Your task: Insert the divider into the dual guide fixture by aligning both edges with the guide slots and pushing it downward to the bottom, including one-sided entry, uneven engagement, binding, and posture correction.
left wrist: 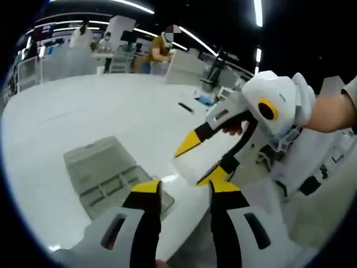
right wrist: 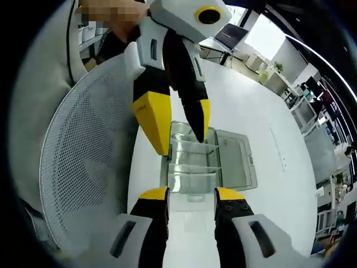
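The divider point(left wrist: 192, 167) is a small translucent white plate, and my right gripper point(left wrist: 201, 161) is shut on it, holding it by its edges above the table's near edge. In the right gripper view the divider point(right wrist: 192, 182) sits between that gripper's yellow tips point(right wrist: 191, 195). The guide fixture point(left wrist: 106, 173) is a clear plastic box with compartments and an open lid, lying flat on the white table. My left gripper point(left wrist: 184, 192) is open and holds nothing, just right of the box. From the right gripper view, the left gripper point(right wrist: 181, 139) hangs over the fixture point(right wrist: 228, 156).
A white mesh chair back point(right wrist: 83, 167) stands close beside the table edge. The white table point(left wrist: 83, 111) stretches far beyond the box. A small dark object point(left wrist: 186, 107) lies on it. Desks, equipment and seated people point(left wrist: 162, 47) fill the background. A person's hand point(left wrist: 334, 111) holds the right gripper.
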Available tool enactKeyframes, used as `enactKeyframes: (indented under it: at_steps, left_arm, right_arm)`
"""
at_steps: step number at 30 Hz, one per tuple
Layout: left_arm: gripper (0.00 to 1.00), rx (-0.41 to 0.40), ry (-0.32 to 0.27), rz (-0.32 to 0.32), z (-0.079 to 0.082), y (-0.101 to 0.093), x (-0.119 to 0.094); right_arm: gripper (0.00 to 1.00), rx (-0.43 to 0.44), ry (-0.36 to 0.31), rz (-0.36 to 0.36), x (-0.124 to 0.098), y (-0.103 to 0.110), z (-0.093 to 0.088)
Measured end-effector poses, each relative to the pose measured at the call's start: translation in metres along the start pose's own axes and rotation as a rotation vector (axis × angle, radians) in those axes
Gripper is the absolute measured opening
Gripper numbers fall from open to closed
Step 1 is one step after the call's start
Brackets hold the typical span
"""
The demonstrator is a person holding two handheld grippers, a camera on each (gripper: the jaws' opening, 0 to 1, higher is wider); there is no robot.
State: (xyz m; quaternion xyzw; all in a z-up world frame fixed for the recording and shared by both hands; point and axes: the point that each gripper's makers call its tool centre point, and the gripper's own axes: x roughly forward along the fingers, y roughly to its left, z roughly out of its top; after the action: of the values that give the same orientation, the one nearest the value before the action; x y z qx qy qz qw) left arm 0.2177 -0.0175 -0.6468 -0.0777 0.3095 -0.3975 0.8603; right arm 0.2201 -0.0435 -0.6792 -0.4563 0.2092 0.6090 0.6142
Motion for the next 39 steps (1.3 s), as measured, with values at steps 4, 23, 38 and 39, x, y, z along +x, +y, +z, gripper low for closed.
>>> enactKeyframes:
  at_steps: [4,23,38,39]
  left_arm:
    - [0.27,-0.053,-0.003,-0.004,0.003,-0.001,0.000]
    - [0.11,-0.227,-0.032,-0.012,0.002,0.004,-0.010]
    - [0.10,-0.323,-0.021,-0.002,-0.003,0.015,-0.005]
    - [0.09,-0.331,-0.018,-0.002,-0.003,0.015,-0.005]
  right_arm:
    - [0.27,-0.023,-0.012,-0.012,-0.001,0.001,0.012]
    - [0.27,-0.060,-0.033,-0.049,0.004,-0.002,0.032]
    - [0.27,-0.068,-0.067,-0.069,0.001,-0.004,0.045]
    - [0.27,-0.072,-0.067,-0.070,0.001,-0.004,0.046]
